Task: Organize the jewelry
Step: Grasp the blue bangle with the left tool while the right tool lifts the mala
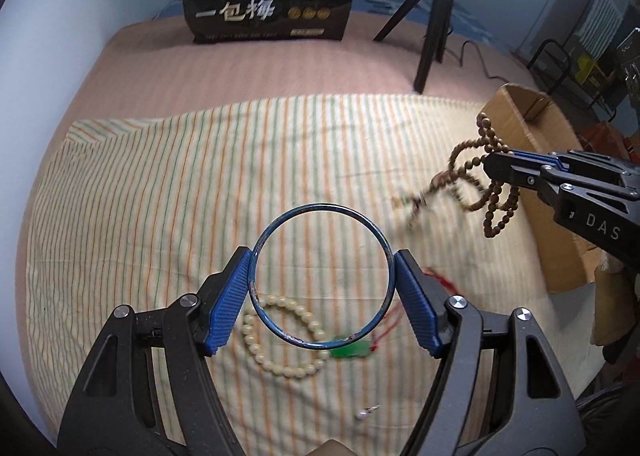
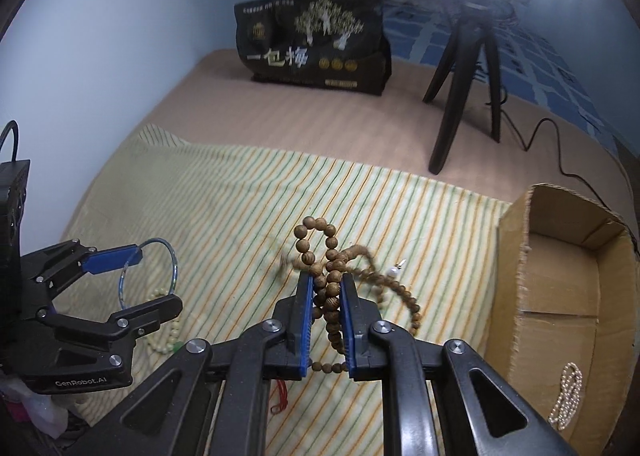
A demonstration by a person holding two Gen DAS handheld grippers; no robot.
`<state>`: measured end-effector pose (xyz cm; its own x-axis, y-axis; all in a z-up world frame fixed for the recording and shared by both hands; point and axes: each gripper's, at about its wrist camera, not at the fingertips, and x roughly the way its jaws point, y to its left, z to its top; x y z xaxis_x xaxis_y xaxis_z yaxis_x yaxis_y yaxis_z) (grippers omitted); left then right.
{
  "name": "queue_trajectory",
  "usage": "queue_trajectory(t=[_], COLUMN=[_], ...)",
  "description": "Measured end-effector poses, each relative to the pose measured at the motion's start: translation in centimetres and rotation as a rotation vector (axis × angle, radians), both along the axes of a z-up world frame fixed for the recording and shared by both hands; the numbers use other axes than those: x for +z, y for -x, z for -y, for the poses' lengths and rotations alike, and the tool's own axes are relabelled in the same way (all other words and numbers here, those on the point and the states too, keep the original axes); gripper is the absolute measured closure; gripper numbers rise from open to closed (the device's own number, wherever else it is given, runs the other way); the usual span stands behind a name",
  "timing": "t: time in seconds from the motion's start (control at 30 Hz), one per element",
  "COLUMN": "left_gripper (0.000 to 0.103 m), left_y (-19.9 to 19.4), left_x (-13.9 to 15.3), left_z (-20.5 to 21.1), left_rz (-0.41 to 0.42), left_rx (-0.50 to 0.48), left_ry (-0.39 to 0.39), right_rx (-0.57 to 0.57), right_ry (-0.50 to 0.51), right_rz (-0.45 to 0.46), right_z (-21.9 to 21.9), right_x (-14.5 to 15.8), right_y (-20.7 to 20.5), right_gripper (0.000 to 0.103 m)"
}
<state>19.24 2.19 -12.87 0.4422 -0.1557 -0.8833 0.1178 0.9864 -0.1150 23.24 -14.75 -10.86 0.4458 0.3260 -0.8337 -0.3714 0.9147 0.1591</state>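
Blue bangle [image 1: 322, 276] is clamped across its width by the left tongs [image 1: 322, 296], lifted off the bed. Wooden bead string [image 2: 332, 284] is pinched in the nearly shut right tongs [image 2: 326, 320], loops dangling clear, likely for dropping into the cardboard box [image 2: 516, 276] at the bed's right edge.

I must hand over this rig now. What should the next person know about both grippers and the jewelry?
Left gripper: shut on the blue bangle, held above the striped cloth.
Right gripper: shut on the wooden bead string, lifted, near the cardboard box.
Done: a pearl strand lies in the box.
Left: on the cloth remain the cream bead bracelet, the green pendant with red cord, and a small pearl earring.
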Motion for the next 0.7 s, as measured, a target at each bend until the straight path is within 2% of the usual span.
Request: queue_trajectory(t=[0.2,0.27,0.7], left_gripper=[0.03,0.03,0.03], left_y=[0.7,0.8,2.2], left_x=[1.9,2.4,5.1], left_z=[2.5,3.2,6.8], left_rz=[0.044,0.058,0.13], left_rx=[-0.019,-0.029,-0.068], left_ry=[0.023,0.031,0.08], right_rx=[-0.029,-0.039,-0.09], right_ry=[-0.03,-0.036,-0.078], right_rz=[0.034,0.046,0.126], right_z=[2.3,3.1,7.4], right_x=[1.5,2.0,5.1], right_y=[0.9,1.3,4.1], right_gripper=[0.092,0.099,0.099])
